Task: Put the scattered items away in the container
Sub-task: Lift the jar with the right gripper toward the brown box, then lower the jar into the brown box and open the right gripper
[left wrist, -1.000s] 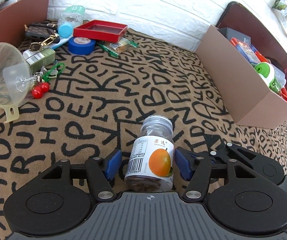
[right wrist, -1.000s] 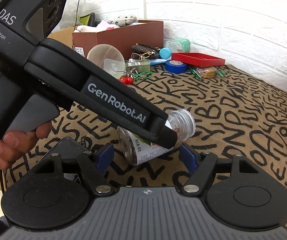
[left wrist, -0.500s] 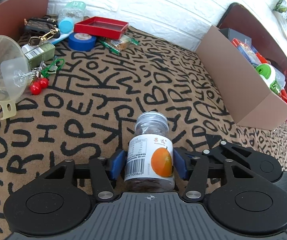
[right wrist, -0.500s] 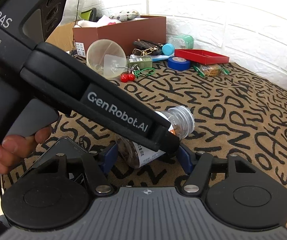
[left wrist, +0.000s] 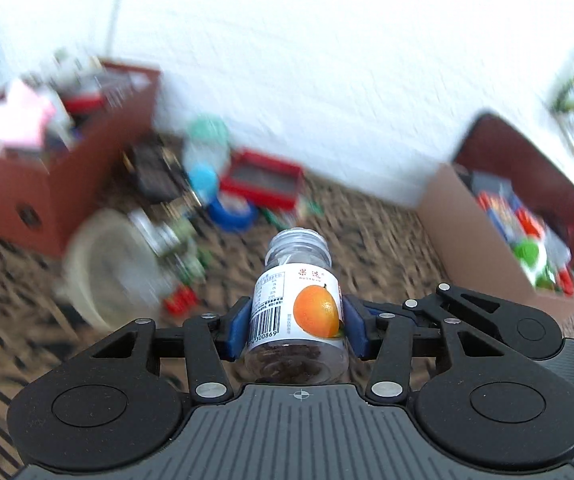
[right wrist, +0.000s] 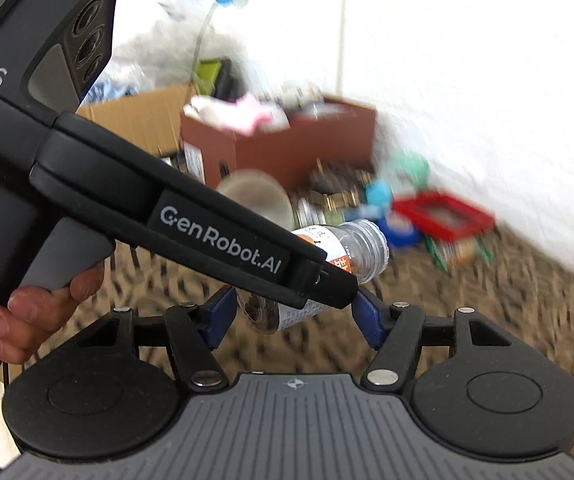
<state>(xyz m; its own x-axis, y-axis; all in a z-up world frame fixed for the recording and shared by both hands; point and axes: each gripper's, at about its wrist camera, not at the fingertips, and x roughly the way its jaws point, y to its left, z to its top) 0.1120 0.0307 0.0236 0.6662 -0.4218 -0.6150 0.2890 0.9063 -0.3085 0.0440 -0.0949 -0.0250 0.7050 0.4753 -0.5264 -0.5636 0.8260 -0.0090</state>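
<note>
My left gripper [left wrist: 295, 326] is shut on a clear jar [left wrist: 299, 304] with a white label and an orange picture, held up off the patterned cloth. The jar also shows in the right wrist view [right wrist: 347, 252], tilted, gripped by the left tool. My right gripper [right wrist: 291, 318] is open and empty just below and behind the jar. A cardboard box [left wrist: 483, 236] holding coloured items stands to the right. Scattered items lie at the back left: a blue tape roll [left wrist: 231, 212], a red tray [left wrist: 263, 178] and a clear funnel [left wrist: 111, 264].
A brown cardboard box [left wrist: 63, 184] full of things stands at the far left by the white wall. The left tool's black body [right wrist: 147, 208] and the hand holding it cross the right wrist view. The background is blurred by motion.
My left gripper closed on the jar and lifted it off the cloth, tilting upward. The right gripper rose along with it and stays open.
</note>
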